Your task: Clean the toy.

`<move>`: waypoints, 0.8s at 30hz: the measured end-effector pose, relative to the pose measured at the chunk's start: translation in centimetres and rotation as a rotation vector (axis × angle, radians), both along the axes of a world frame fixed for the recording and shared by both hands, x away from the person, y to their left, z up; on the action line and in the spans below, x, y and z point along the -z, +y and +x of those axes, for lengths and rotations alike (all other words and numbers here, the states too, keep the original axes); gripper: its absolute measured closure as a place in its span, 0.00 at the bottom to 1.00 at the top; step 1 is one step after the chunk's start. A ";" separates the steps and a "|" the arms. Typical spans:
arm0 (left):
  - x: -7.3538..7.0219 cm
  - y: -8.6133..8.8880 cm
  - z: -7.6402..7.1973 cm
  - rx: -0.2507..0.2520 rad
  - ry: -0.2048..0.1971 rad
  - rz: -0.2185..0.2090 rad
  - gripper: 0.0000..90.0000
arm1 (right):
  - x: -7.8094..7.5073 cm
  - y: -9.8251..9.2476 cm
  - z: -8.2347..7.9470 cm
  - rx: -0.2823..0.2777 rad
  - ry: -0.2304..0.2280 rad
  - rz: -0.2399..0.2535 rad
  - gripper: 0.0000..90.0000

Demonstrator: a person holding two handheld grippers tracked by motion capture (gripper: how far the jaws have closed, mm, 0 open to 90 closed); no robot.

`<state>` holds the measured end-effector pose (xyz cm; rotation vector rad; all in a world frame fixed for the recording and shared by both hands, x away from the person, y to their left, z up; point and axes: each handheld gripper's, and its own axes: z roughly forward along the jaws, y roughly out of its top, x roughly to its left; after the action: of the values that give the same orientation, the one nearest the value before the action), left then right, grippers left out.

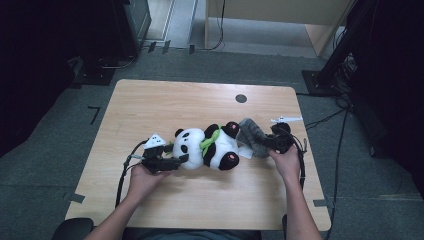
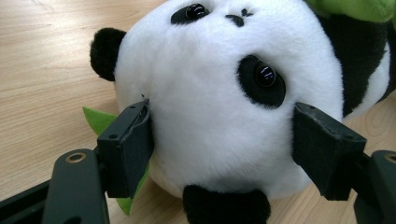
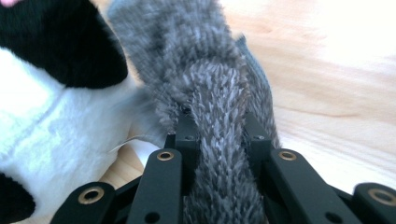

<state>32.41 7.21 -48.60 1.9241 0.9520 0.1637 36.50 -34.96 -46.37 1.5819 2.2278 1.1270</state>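
Black-and-white plush panda [image 1: 207, 147] lies mid-counter [image 1: 150, 100]. Left gripper [image 2: 222, 140] brackets its head, jaws slack, right pad apart. Right gripper [image 3: 217, 140] clenched on grey fuzzy knit garment [image 3: 201, 70] beside the feet. Dressing barely begun, I judge.

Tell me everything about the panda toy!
The panda is a soft plush, white with black ears, eye patches and limbs, shiny eyes, pink foot pads and a green scarf. It lies on its back on the table. The left claw brackets its head; one pad touches. A grey furry cloth rests against its feet.
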 end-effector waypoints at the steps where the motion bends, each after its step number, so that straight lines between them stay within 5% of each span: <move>1: 0.0 0.0 0.0 0.001 -0.001 0.000 0.28 | -0.4 -0.1 -0.1 0.008 -0.005 0.010 0.83; 6: 0.0 0.0 0.0 0.000 0.001 0.001 0.28 | -2.3 -0.1 -0.8 -0.010 -0.063 0.077 0.83; 11: -0.1 0.0 -0.1 0.000 0.001 0.006 0.28 | -4.3 0.9 -1.5 -0.022 -0.119 0.055 0.83; 16: 0.0 0.0 0.0 0.000 0.002 0.003 0.27 | -6.7 1.6 -2.6 -0.041 -0.200 0.085 0.83; 24: -0.1 -0.1 -0.1 -0.003 0.004 0.000 0.27 | -8.1 4.1 -3.3 -0.142 -0.229 0.109 0.82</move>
<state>32.35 7.12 -48.55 1.9236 0.9581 0.1619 33.16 -30.88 -38.23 1.2730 2.1865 1.4117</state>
